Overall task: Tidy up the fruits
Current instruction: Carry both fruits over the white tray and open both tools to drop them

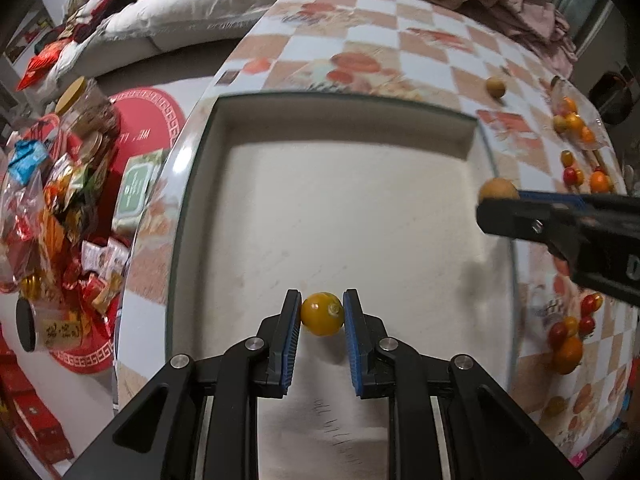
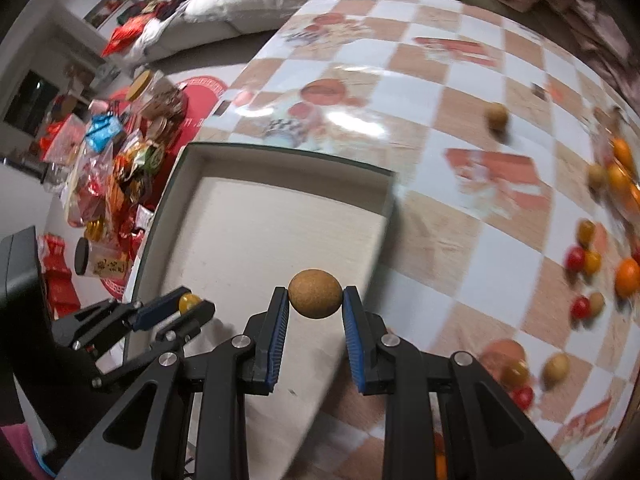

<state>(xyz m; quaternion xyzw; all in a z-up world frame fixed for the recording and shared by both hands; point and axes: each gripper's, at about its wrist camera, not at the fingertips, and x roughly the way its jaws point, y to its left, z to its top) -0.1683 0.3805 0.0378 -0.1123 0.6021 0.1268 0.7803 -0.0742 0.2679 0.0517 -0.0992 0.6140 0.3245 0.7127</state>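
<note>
My left gripper [image 1: 322, 312] is shut on a small yellow-orange fruit [image 1: 322, 313] and hangs over the pale floor of a shallow white tray [image 1: 224, 128]. My right gripper [image 2: 315, 300] is shut on a round brown fruit [image 2: 315, 294], above the tray's right rim [image 2: 384, 216]. In the left wrist view the right gripper [image 1: 498, 196] comes in from the right with the brown fruit [image 1: 498, 189]. In the right wrist view the left gripper [image 2: 188, 306] sits at lower left with the yellow fruit [image 2: 189, 302]. The tray holds no fruit.
Loose fruits lie on the checkered tablecloth [image 2: 460, 92] to the right: red and yellow cherry tomatoes [image 2: 582, 258], oranges [image 2: 627, 276], a lone brown fruit [image 2: 497, 117]. A clear bag of fruit [image 1: 576, 120] sits at far right. Snack packets [image 1: 60, 200] crowd the floor at left.
</note>
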